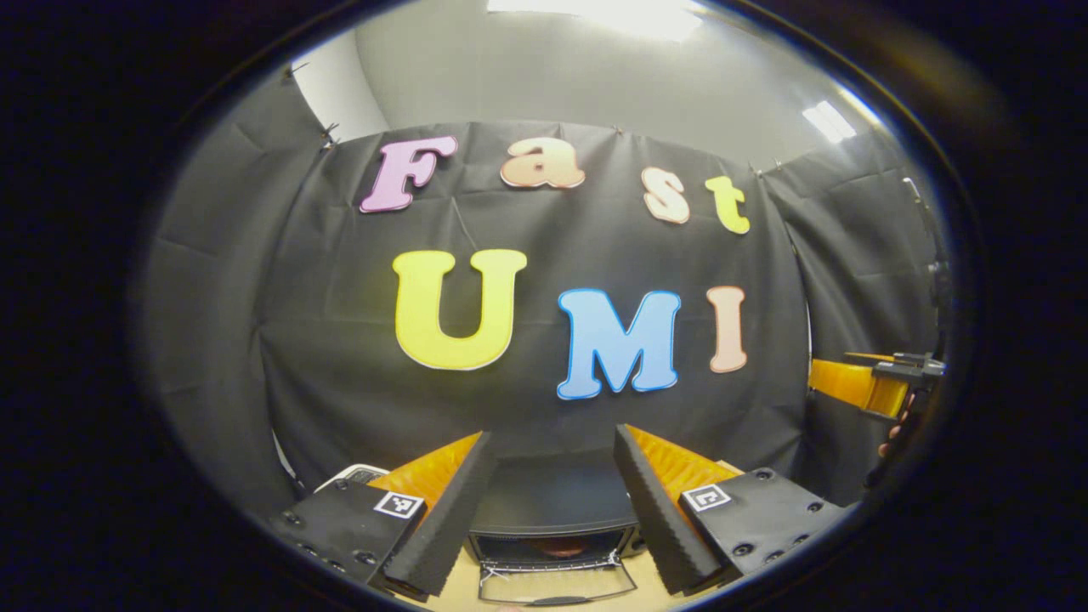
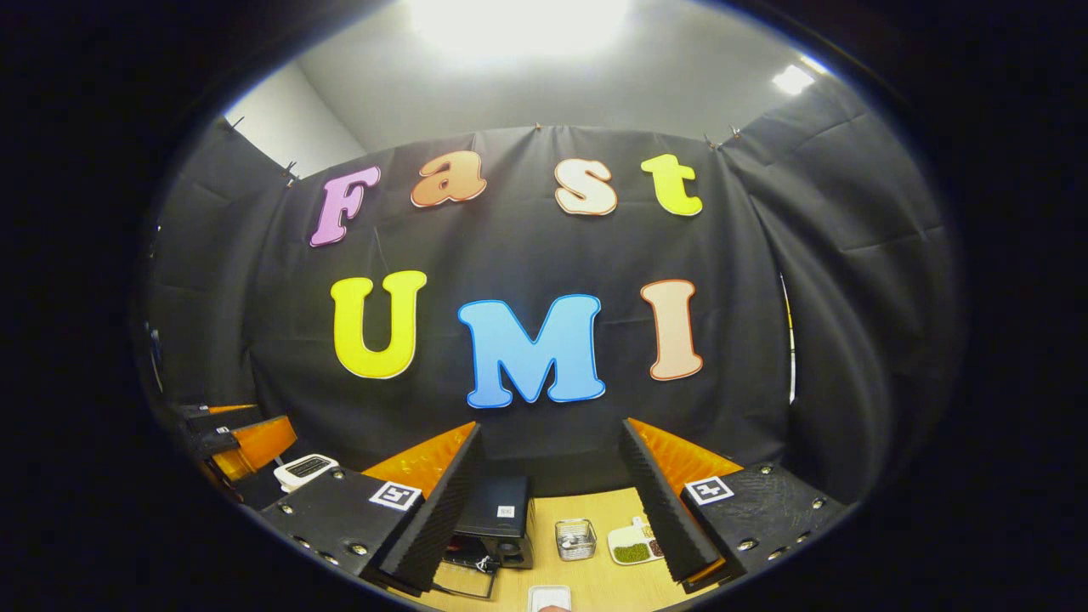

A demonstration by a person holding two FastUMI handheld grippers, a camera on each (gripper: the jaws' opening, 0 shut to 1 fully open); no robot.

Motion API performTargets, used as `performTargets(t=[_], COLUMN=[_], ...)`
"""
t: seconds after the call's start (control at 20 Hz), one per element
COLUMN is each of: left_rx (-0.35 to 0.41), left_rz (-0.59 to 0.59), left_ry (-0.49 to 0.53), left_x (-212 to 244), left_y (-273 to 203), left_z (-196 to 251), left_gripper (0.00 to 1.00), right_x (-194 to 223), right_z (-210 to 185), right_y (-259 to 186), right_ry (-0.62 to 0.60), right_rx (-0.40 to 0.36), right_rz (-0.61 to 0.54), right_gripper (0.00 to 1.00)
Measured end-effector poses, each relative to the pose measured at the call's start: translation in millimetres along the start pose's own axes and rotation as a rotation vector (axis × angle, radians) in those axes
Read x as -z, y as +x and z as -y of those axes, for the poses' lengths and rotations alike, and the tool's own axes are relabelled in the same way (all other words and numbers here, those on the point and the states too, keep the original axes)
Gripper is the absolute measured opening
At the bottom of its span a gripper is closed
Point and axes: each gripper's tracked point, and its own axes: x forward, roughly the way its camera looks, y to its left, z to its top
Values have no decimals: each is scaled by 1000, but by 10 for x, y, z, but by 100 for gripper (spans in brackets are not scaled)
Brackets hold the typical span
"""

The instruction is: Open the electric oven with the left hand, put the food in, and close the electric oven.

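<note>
A: Where does the electric oven [image 1: 557,518] sit?

B: At six o'clock in the left gripper view, low between the left gripper [image 1: 551,501]'s spread fingers, which grip nothing. Its glass door [image 1: 557,585] looks dropped open toward us already.

A: And the food?

B: In the right gripper view, a white plate of food [image 2: 633,544] sits at about five o'clock on the wooden table [image 2: 595,586], beside a small metal basket [image 2: 575,539]. The right gripper [image 2: 551,497] is open and empty too, held high.

A: Best approach, then?

B: I'd lower the right gripper, close on the plate's rim, keep it level, and slide it straight in toward seven o'clock.
</note>
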Motion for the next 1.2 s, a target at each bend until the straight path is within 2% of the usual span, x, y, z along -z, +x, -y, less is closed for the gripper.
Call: performTargets(t=[0.35,0.6,0.65,0.7,0.75,0.8,0.85,0.9,1.15,1.2], left_rx=[25,26,24,19,19,22,24,28,42,46], left_rz=[-159,-385,-427,-465,-501,-532,-563,-588,-684,-699], left_ry=[-11,-54,-59,-63,-66,-66,-62,-54,-30,-33], left_x=[636,1410,1580,1719,1870,1995,2131,2241,2660,2719], left_y=[110,131,110,81,69,54,-20,-30,-99,-105], left_z=[149,169,153,142,147,145,101,105,141,161], left_gripper=[100,100,95,100,95,95,88,100,100,95], right_x=[72,218,276,305,335,365,392,409,486,491], right_z=[42,71,89,115,133,149,172,201,300,323], right_y=[38,14,-11,-21,-12,-9,-3,3,-37,-33], right_ry=[-1,15,12,10,13,18,21,23,32,33], right_rx=[-13,-6,-3,4,8,11,18,23,42,46], right_rz=[-9,-39,-44,-49,-53,-60,-65,-69,-86,-87], right_gripper=[97,97,97,97,97,97,97,97,97,97])
